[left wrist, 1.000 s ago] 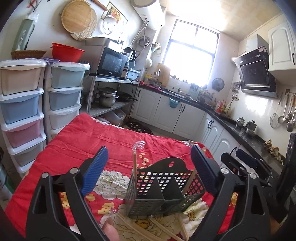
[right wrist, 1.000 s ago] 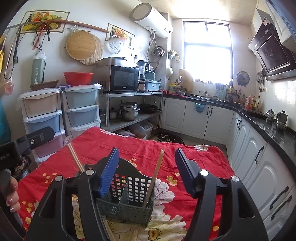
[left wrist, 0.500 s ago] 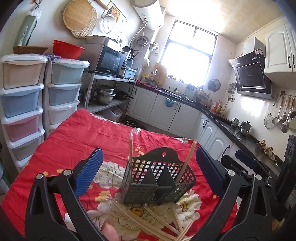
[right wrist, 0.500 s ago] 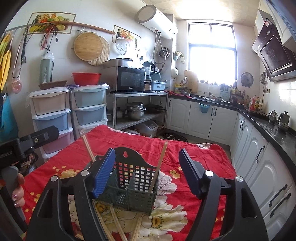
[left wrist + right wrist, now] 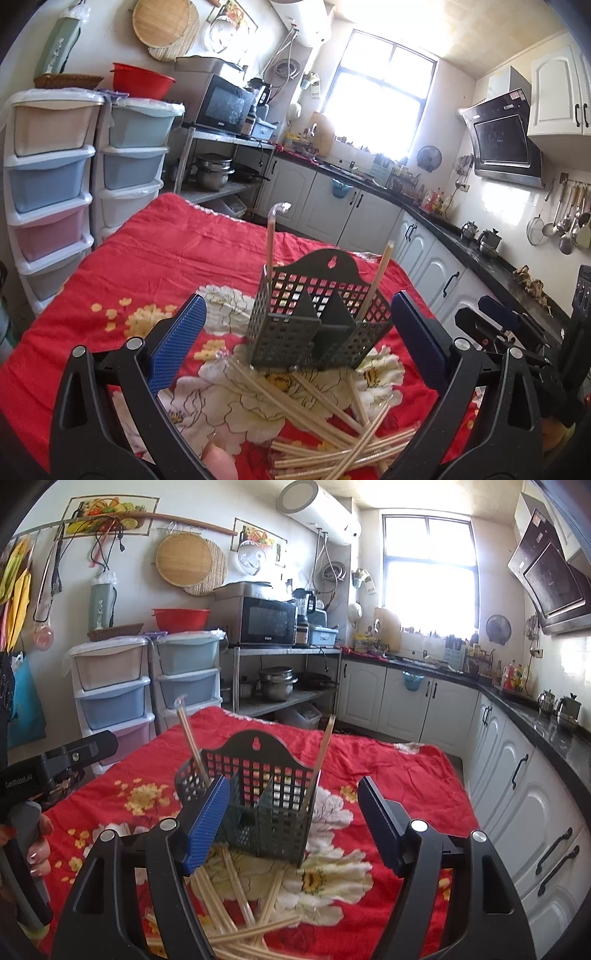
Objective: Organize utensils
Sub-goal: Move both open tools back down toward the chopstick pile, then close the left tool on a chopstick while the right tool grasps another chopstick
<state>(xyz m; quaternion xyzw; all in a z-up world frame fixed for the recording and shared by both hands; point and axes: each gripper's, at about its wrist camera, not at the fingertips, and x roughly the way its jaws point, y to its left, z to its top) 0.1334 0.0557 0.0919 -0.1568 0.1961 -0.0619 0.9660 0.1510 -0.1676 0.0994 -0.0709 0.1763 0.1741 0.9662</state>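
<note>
Both my grippers have backed off and dropped since a second ago; the loose chopsticks (image 5: 332,428) now show below the caddy (image 5: 317,328). Left gripper (image 5: 295,343) wide open, right gripper (image 5: 295,823) open, both empty. Two chopsticks stand in the caddy's outer compartments; most of the pile still lies on the red cloth (image 5: 155,258).

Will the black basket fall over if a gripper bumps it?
Probably it would slide or tip easily. The basket is thin plastic mesh and nearly empty, so it looks light. It stands on a soft cloth, not a firm base. Two chopsticks lean high out of it, so a knock there could lever it over.
</note>
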